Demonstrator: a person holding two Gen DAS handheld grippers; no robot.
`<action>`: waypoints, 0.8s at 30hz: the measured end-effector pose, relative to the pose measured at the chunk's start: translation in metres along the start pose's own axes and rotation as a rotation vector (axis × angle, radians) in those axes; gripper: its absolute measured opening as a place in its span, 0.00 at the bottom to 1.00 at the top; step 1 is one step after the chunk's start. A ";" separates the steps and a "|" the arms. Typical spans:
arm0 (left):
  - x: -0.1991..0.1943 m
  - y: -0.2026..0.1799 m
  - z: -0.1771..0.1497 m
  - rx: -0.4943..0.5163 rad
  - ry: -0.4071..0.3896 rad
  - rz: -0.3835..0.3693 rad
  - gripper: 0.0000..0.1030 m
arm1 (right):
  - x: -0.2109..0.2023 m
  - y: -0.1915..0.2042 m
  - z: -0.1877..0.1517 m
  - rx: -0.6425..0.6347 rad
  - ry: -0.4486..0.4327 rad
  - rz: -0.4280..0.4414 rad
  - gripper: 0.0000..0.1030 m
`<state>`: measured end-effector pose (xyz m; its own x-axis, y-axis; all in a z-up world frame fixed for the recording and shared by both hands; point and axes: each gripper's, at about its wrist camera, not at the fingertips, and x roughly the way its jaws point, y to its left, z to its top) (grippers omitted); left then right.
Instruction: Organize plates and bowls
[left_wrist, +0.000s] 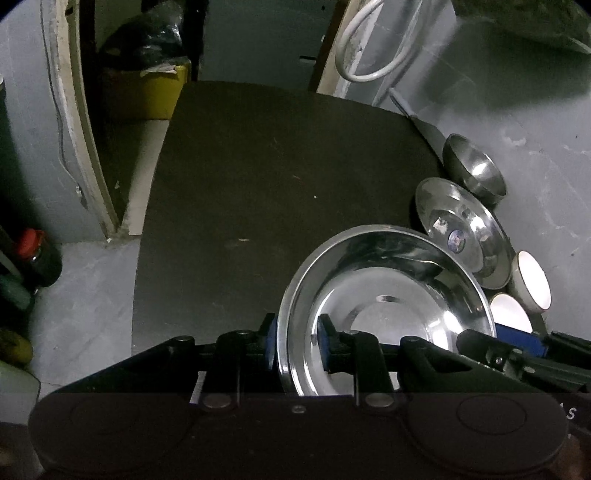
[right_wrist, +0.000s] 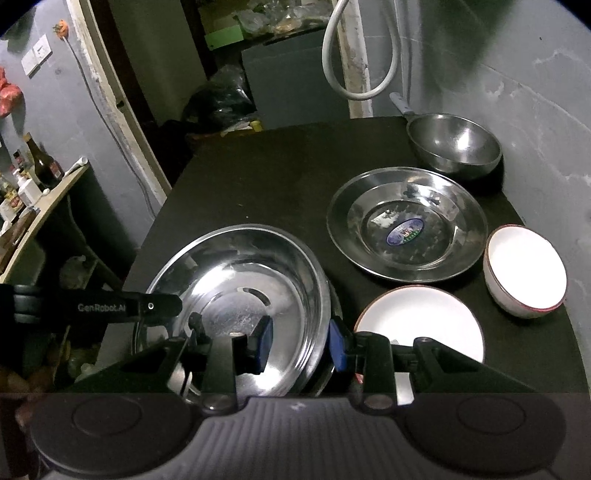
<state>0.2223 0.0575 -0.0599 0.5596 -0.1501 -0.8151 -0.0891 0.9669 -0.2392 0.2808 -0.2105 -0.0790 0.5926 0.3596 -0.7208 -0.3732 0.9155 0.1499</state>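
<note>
On a dark table (right_wrist: 280, 177) against a grey wall, your left gripper (left_wrist: 299, 345) and right gripper (right_wrist: 301, 343) each pinch opposite rims of the large steel plate (right_wrist: 240, 288), low in frame, apparently to carry it level. The stickered steel plate (right_wrist: 406, 229), steel bowl (right_wrist: 456, 146) and white bowl (right_wrist: 526, 271) wait at right.

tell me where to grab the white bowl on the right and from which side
Grip the white bowl by its thin red-edged rim, one finger inside and one outside the wall. It is upright and open on top, so come from above at the near edge: the steel plate sits close on its left and the wall close behind.
</note>
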 end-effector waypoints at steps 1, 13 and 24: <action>0.000 -0.001 0.000 0.007 0.005 0.002 0.23 | 0.000 0.000 0.000 0.000 0.001 0.000 0.36; 0.002 -0.004 -0.003 0.020 0.018 0.016 0.24 | -0.001 0.002 -0.006 -0.009 0.022 0.008 0.38; -0.008 -0.006 -0.006 0.014 -0.004 0.020 0.34 | -0.005 0.001 -0.009 -0.017 0.016 0.020 0.46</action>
<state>0.2135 0.0517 -0.0548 0.5614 -0.1300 -0.8172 -0.0890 0.9724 -0.2158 0.2709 -0.2126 -0.0816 0.5733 0.3747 -0.7286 -0.3967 0.9051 0.1532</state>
